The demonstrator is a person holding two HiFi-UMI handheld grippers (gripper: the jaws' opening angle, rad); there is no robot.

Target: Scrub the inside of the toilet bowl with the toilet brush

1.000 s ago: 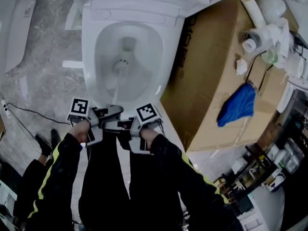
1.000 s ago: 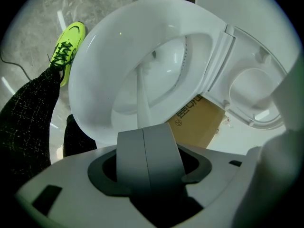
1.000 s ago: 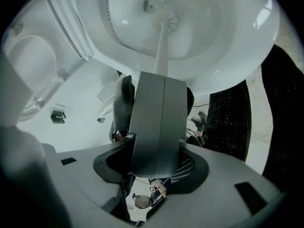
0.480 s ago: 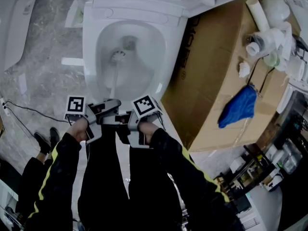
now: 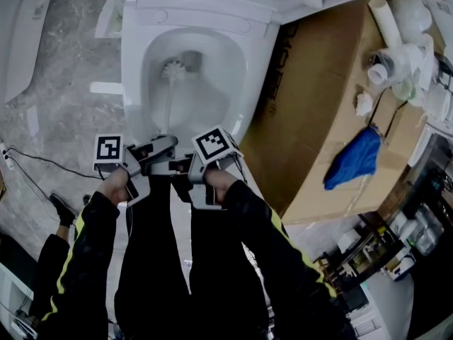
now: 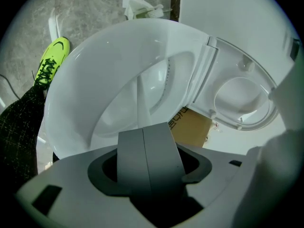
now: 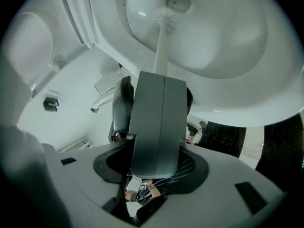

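Toilet brush [image 5: 169, 99] first, at its near end by the person's legs: the handle is clamped by two hand-held grippers, one in each hand, each carrying one of the two marker cubes [image 5: 214, 144]. The left gripper [image 6: 144, 128] has its jaws pressed together with only a thin seam between them, and the white handle runs out from their tips. The right gripper [image 7: 164, 77] is closed the same way, with the handle rising straight from its jaw tips. The pair sit just beside each other at the front rim of the one toilet bowl [image 5: 132, 83], a little closer to that rim than a second ago. From there the single brush slants down into the bowl. Its bristle head [image 5: 173, 68] now lies right beside the drain opening [image 5: 191, 58] at the far end of the basin. A second ago the head was about mid-basin and half a second ago partway between, so it has been pushed away from the person. To the right of the toilet stands one cardboard box [image 5: 311, 98], with one blue cloth [image 5: 352, 158] lying at its edge and white pipe fittings [image 5: 388, 44] near its far corner. One thin cable [image 5: 42, 164] trails over the stone floor on the left.
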